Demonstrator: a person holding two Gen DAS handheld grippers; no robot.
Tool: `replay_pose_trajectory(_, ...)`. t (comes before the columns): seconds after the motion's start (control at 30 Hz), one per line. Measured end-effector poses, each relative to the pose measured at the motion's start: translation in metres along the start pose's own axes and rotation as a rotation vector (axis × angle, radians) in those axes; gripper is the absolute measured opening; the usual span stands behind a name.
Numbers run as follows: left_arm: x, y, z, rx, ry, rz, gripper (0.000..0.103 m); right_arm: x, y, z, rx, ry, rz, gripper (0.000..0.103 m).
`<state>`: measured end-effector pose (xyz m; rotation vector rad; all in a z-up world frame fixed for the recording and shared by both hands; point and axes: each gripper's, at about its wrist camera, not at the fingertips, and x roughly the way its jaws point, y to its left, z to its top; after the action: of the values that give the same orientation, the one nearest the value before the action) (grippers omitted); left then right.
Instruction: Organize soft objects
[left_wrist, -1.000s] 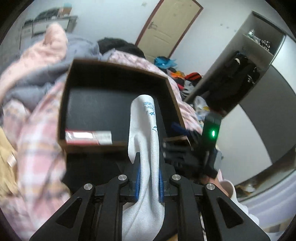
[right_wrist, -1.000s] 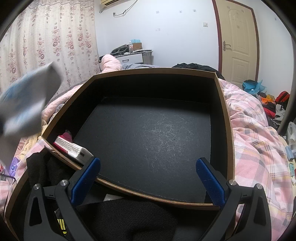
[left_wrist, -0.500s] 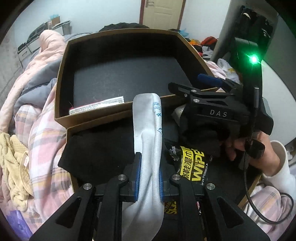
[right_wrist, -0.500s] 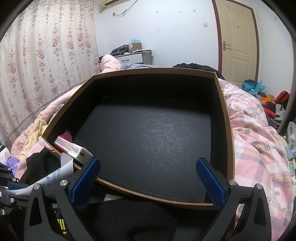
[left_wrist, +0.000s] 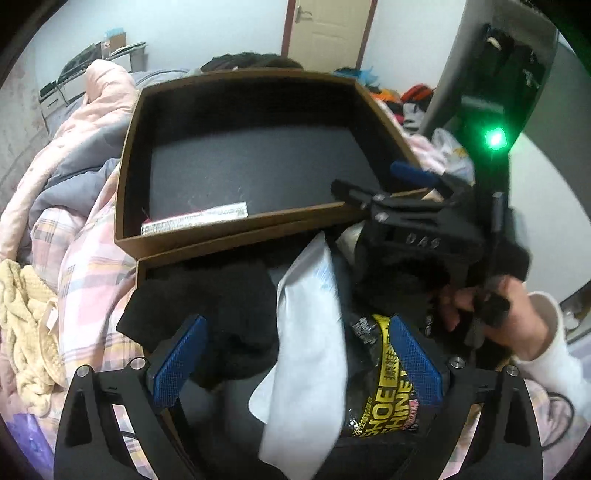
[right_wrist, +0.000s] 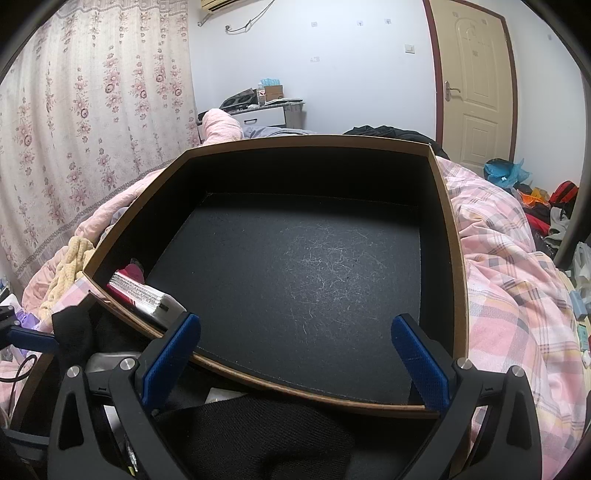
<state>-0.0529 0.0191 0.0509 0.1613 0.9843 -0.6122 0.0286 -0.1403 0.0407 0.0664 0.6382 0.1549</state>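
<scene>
Left wrist view: the left gripper (left_wrist: 297, 360) has its fingers spread wide, and the white sock (left_wrist: 308, 354) lies loose between them at lower centre, on black clothing (left_wrist: 207, 317) in the near box (beside a yellow-and-black wipes packet (left_wrist: 388, 391)). In the right wrist view, the right gripper (right_wrist: 295, 354) fingers stand apart over the empty dark-lined box (right_wrist: 456, 266).

Even indoor light, strong fisheye bending at edges, white sock (left_wrist: 310, 354) motion-blurred.
</scene>
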Motion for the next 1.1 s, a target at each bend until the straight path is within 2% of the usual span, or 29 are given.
replay_pose_trajectory(0.13, -0.018, 0.004, 0.005, -0.024, -0.086, 0.025, 0.097, 0.000, 0.000, 0.000, 0.000, -0.001, 0.000, 0.102)
replay_pose_trajectory(0.2, -0.028, 0.005, 0.011, -0.023, -0.155, 0.067, 0.098, 0.000, 0.000, 0.000, 0.000, 0.000, 0.000, 0.102)
replay_pose_trajectory(0.27, -0.031, 0.008, 0.019, -0.027, -0.240, 0.142, 0.098, 0.000, 0.000, 0.000, 0.000, -0.001, 0.000, 0.102)
replay_pose_trajectory(0.33, -0.028, 0.014, 0.025, -0.047, -0.269, 0.180, 0.098, 0.000, 0.000, 0.000, 0.001, -0.001, 0.000, 0.102)
replay_pose_trajectory(0.47, -0.006, 0.035, 0.035, -0.141, -0.250, 0.134, 0.098, 0.000, 0.000, 0.000, 0.001, -0.001, 0.000, 0.102)
replay_pose_trajectory(0.67, 0.012, 0.059, 0.041, -0.249, -0.267, 0.188, 0.098, 0.000, 0.000, 0.000, -0.006, 0.003, 0.000, 0.102)
replay_pose_trajectory(0.8, 0.014, 0.072, 0.037, -0.305, -0.281, 0.155, 0.098, 0.000, 0.001, 0.001, -0.015, 0.013, -0.002, 0.102)
replay_pose_trajectory(0.93, 0.018, 0.070, 0.035, -0.280, -0.296, 0.157, 0.102, 0.001, 0.001, 0.001, -0.021, 0.020, -0.004, 0.102)
replay_pose_trajectory(1.0, 0.024, 0.065, 0.035, -0.244, -0.290, 0.196, 0.102, 0.001, 0.001, 0.002, -0.024, 0.022, -0.005, 0.102)
replay_pose_trajectory(1.1, 0.039, 0.050, 0.032, -0.164, -0.282, 0.321, 0.103, 0.001, 0.003, 0.001, -0.031, 0.024, -0.009, 0.102)
